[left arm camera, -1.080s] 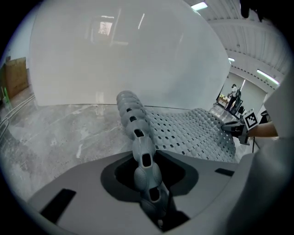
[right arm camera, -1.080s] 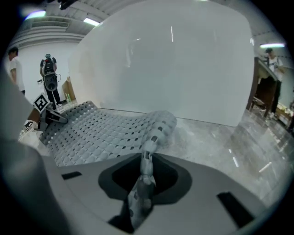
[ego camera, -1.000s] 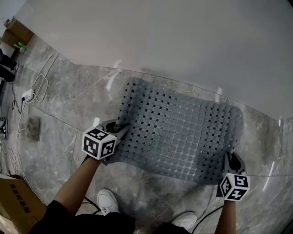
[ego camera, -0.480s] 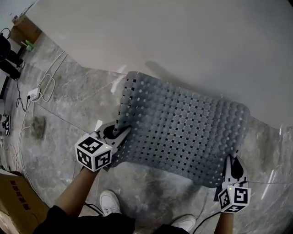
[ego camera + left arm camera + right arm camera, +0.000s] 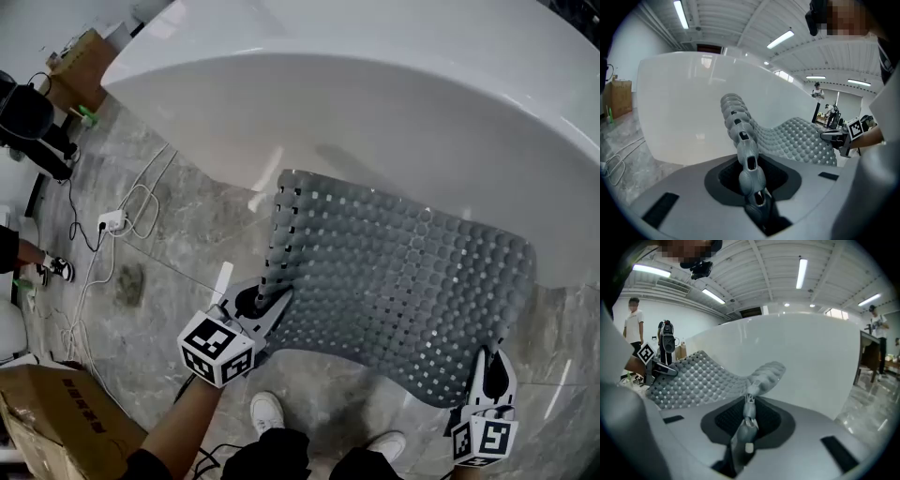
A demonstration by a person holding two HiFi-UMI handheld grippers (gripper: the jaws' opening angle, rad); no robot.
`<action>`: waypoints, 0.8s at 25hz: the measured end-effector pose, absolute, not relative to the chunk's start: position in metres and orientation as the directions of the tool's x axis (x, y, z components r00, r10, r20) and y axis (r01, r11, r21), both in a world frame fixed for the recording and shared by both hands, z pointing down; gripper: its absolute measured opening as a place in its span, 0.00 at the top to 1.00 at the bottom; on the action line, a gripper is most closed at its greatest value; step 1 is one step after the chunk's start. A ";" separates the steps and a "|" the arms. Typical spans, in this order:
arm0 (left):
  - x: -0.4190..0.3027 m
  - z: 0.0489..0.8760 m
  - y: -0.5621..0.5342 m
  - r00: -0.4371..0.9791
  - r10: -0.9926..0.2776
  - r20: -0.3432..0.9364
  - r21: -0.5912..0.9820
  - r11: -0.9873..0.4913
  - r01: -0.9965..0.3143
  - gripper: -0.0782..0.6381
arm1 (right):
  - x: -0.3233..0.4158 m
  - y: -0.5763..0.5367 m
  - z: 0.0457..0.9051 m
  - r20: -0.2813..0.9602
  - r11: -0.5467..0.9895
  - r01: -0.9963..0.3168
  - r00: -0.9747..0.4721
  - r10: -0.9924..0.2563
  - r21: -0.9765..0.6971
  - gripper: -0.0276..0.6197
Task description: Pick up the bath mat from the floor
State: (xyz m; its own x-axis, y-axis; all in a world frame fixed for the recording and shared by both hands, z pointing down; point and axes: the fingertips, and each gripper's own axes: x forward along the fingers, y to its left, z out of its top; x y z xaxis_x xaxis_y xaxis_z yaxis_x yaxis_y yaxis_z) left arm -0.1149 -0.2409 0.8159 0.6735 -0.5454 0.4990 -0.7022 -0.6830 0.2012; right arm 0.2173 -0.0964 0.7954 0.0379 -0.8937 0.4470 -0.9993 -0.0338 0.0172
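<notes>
The bath mat (image 5: 403,281) hides the bathtub (image 5: 375,94) base and floor (image 5: 187,253) behind it.

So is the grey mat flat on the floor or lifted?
Lifted, spread open. The bath mat sags between the left gripper and right gripper, each shut on a near corner, in front of the tub.

The bath mat (image 5: 403,281) looks rubbery and matt — knobbly, pierced with square holes. The bathtub (image 5: 375,103) is smooth, glossy white; the floor (image 5: 178,253) polished veined stone; the box (image 5: 56,422) plain cardboard.
</notes>
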 end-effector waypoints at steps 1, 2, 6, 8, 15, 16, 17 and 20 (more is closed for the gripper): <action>-0.114 0.797 -0.238 0.678 -0.544 0.493 0.204 -0.686 -0.699 0.77 | 0.218 -0.094 0.773 0.444 -0.039 -0.999 0.047 -0.895 0.027 0.84; -0.113 0.774 -0.236 0.682 -0.544 0.489 0.207 -0.687 -0.696 0.77 | 0.219 -0.093 0.749 0.442 -0.044 -0.998 0.054 -0.896 0.034 0.84; -0.111 0.681 -0.246 0.667 -0.564 0.487 0.202 -0.670 -0.715 0.77 | 0.222 -0.106 0.650 0.424 -0.058 -0.998 0.067 -0.903 0.034 0.84; -0.108 0.645 -0.249 0.650 -0.581 0.490 0.181 -0.662 -0.728 0.77 | 0.221 -0.113 0.617 0.411 -0.053 -0.998 0.059 -0.910 0.024 0.84; -0.099 0.479 -0.244 0.617 -0.630 0.472 0.170 -0.622 -0.765 0.77 | 0.230 -0.125 0.462 0.379 -0.040 -0.999 0.031 -0.925 -0.015 0.84; -0.099 0.455 -0.246 0.612 -0.637 0.469 0.172 -0.615 -0.770 0.77 | 0.231 -0.129 0.438 0.376 -0.039 -0.999 0.028 -0.926 -0.022 0.84; -0.099 0.432 -0.246 0.610 -0.641 0.467 0.173 -0.610 -0.773 0.77 | 0.232 -0.130 0.414 0.373 -0.040 -0.999 0.026 -0.927 -0.028 0.84; -0.098 0.368 -0.241 0.614 -0.645 0.455 0.181 -0.608 -0.773 0.77 | 0.235 -0.127 0.347 0.353 -0.044 -0.998 0.028 -0.935 -0.038 0.84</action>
State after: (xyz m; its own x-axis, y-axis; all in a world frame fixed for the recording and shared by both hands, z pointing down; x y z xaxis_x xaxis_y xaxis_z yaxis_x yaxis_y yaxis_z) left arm -0.0979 -0.2406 0.3681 0.6141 -0.6452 0.4546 -0.7729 -0.6081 0.1810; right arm 0.2351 -0.1274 0.3467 0.0280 -0.9353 0.3526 -0.9983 -0.0442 -0.0380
